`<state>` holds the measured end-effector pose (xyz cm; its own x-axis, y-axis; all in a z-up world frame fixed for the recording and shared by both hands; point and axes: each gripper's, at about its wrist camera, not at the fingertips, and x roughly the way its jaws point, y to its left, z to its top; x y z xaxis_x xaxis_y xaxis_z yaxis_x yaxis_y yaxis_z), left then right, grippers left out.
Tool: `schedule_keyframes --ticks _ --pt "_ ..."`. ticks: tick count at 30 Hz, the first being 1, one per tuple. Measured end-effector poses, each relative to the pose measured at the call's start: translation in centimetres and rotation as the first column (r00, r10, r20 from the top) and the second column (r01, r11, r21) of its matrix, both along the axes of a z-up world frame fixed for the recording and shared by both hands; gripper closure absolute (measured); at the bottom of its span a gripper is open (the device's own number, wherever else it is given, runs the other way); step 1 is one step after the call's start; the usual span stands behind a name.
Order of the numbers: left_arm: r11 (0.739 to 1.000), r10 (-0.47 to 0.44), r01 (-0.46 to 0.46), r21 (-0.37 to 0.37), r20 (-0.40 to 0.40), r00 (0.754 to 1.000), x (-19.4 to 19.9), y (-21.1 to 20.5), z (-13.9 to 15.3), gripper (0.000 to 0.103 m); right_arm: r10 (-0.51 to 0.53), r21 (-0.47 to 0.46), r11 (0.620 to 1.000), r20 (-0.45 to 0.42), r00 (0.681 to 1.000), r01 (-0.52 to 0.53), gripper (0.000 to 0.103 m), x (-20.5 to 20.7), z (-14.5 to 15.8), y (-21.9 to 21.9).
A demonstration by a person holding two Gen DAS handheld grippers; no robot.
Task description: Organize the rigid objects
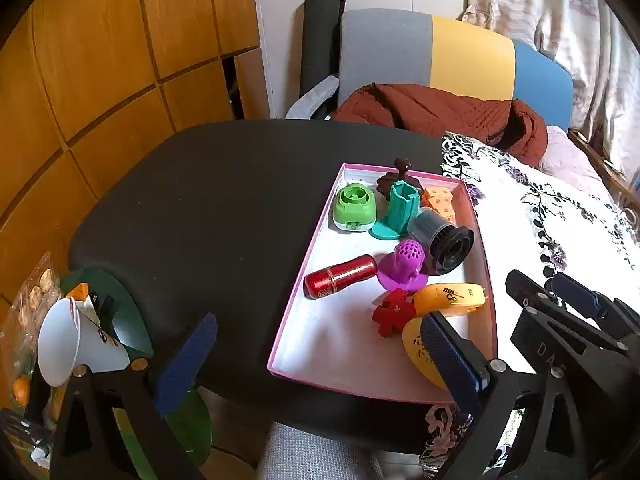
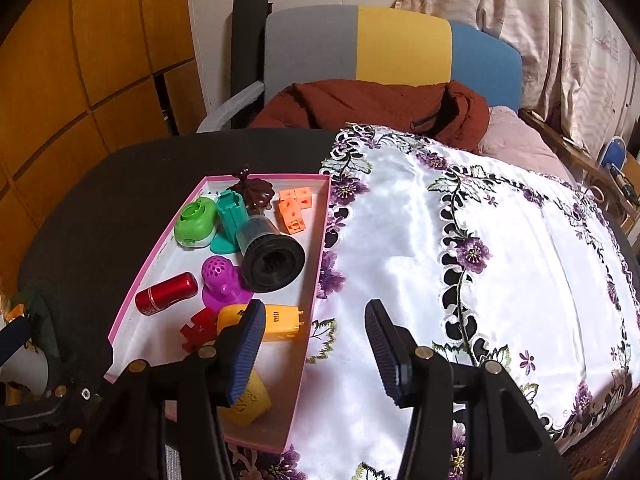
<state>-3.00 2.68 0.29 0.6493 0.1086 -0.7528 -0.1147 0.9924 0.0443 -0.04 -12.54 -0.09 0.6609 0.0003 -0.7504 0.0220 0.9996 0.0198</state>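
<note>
Both the left tongs (image 1: 320, 352) and right tongs (image 2: 316, 344) are held released and empty near the pink-rimmed white cardboard tray (image 2: 320, 240), where the yellow oval plastic case (image 2: 280, 320), lying crosswise, is found nearest the right tongs.

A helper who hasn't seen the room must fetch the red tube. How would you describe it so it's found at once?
On the black table sits a shallow pink-rimmed tray of small plastic items. Along its left edge lies the red tube, next to a purple perforated piece. It alone is glossy metallic red, with a gold band.
</note>
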Motion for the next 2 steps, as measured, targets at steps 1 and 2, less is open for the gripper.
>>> schedule_keyframes --ticks 1,2 --pt "1.0 0.0 0.0 0.001 -0.002 1.0 0.06 -0.03 -0.05 0.0 0.0 -0.001 1.0 -0.001 1.0 0.0 0.051 0.03 -0.03 -0.03" --pt "1.0 -0.003 0.003 0.0 -0.006 1.0 0.12 -0.1 -0.13 0.0 0.0 -0.002 1.0 -0.001 1.0 0.0 0.051 0.03 -0.08 -0.05"
